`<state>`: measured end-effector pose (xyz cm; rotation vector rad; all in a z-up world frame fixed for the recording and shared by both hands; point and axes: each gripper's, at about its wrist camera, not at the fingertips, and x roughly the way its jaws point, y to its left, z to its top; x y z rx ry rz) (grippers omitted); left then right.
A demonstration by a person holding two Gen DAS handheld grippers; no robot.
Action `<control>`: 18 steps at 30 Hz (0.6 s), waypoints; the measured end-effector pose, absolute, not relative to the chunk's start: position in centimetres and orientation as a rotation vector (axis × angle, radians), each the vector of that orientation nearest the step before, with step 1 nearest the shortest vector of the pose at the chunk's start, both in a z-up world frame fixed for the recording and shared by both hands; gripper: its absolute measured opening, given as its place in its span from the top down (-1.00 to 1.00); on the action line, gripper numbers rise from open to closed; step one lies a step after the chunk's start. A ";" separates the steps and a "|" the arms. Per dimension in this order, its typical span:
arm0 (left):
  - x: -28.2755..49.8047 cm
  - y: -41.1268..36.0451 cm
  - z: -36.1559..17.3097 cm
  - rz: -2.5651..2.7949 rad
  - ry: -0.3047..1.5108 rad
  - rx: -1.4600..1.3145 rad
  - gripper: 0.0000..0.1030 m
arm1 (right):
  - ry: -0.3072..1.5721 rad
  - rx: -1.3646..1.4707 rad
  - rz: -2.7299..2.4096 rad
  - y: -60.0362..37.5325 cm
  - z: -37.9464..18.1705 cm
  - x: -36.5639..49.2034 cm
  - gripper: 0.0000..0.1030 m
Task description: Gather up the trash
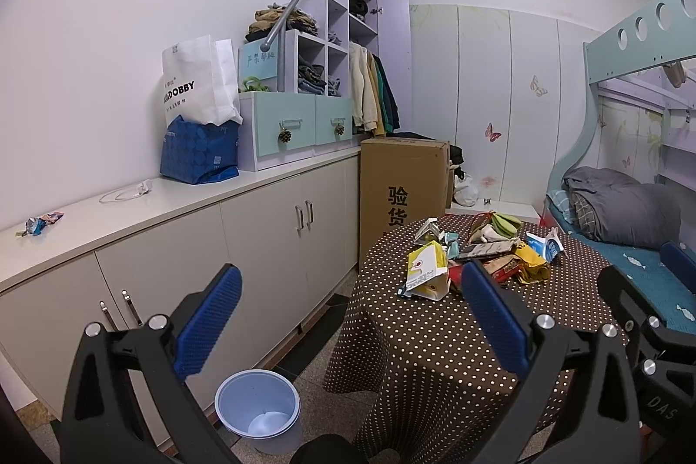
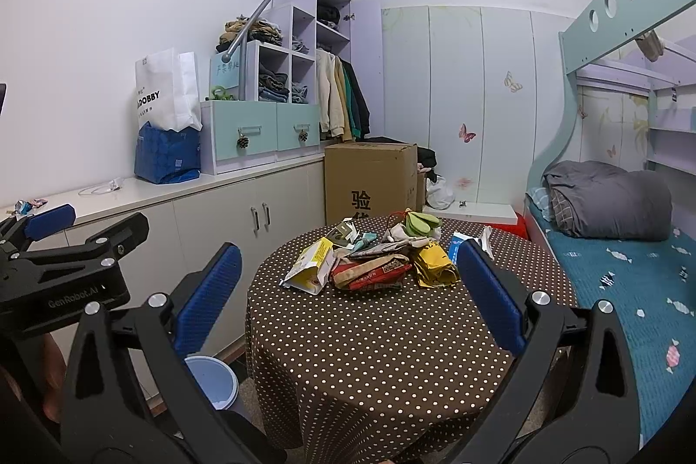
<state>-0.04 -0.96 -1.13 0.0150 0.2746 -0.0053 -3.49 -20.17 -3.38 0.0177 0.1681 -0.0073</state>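
A heap of trash (image 2: 374, 255) lies on the round brown polka-dot table (image 2: 383, 346): a yellow and white carton (image 2: 311, 266), a red wrapper (image 2: 374, 272), a yellow bag (image 2: 435, 262) and other packaging. The same heap of trash (image 1: 478, 253) shows in the left wrist view on the table (image 1: 435, 342). A pale blue bin (image 1: 259, 409) stands on the floor left of the table, and its rim (image 2: 213, 379) shows in the right view. My left gripper (image 1: 348, 316) hangs open over the gap between bin and table. My right gripper (image 2: 348, 298) stands open before the table, nothing held.
A long white cabinet (image 1: 195, 246) runs along the left wall, with a small wrapper (image 1: 41, 222), a blue bag (image 1: 200, 153) and drawers on top. A cardboard box (image 1: 402, 185) stands behind the table. A bunk bed (image 2: 617, 246) fills the right side.
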 end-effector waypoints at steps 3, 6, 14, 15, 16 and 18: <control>0.0 -1.2 -1.3 -0.007 0.276 0.017 -0.92 | 0.168 0.018 -0.009 -20.2 -3.3 -3.5 -0.89; 0.0 -1.5 -1.4 -0.006 0.276 0.020 -0.92 | 0.168 0.017 -0.009 -20.0 -3.3 -3.5 -0.89; 0.0 -1.5 -1.4 -0.007 0.276 0.020 -0.92 | 0.169 0.019 -0.007 -20.0 -3.5 -3.5 -0.89; 0.1 -1.5 -1.4 -0.008 0.277 0.021 -0.92 | 0.168 0.019 -0.007 -19.9 -3.6 -3.5 -0.89; 0.1 -1.5 -1.4 -0.008 0.277 0.021 -0.92 | 0.167 0.018 -0.008 -19.9 -3.6 -3.5 -0.89; 0.1 -1.5 -1.4 -0.007 0.277 0.022 -0.92 | 0.169 0.018 -0.008 -20.0 -3.5 -3.5 -0.89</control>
